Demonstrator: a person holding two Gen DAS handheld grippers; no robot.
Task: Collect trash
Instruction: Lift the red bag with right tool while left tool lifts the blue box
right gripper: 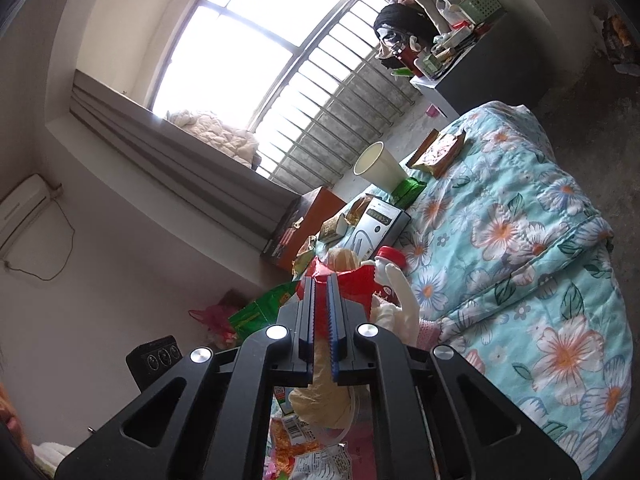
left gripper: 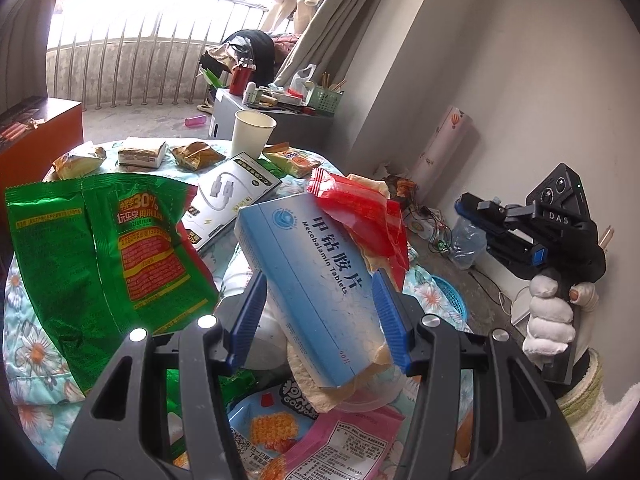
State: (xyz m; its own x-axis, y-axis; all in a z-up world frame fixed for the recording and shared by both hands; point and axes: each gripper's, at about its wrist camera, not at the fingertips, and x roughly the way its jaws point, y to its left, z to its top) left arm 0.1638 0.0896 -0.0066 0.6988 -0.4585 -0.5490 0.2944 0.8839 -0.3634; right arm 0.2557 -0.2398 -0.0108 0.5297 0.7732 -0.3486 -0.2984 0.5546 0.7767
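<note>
The left hand-held gripper (left gripper: 320, 312) pinches a blue-and-white tablet box (left gripper: 304, 276) between its blue pads; the box is tilted, with its far end raised. A red wrapper (left gripper: 360, 208) and crumpled tan paper (left gripper: 320, 384) lie against the box. A green snack bag (left gripper: 108, 248) hangs just left of the box. More snack packets (left gripper: 280, 432) lie below the jaws.

The right hand-held gripper (right gripper: 321, 280) has its jaws nearly pressed together, pinching the edge of the red wrapper (right gripper: 352, 280). In the left wrist view it appears at the far right, held by a white-gloved hand (left gripper: 552, 320).

On the floral bedspread (right gripper: 540, 248) farther away stand a paper cup (left gripper: 252, 132), a white cable box (left gripper: 236, 196) and several small snack packs (left gripper: 142, 152).
</note>
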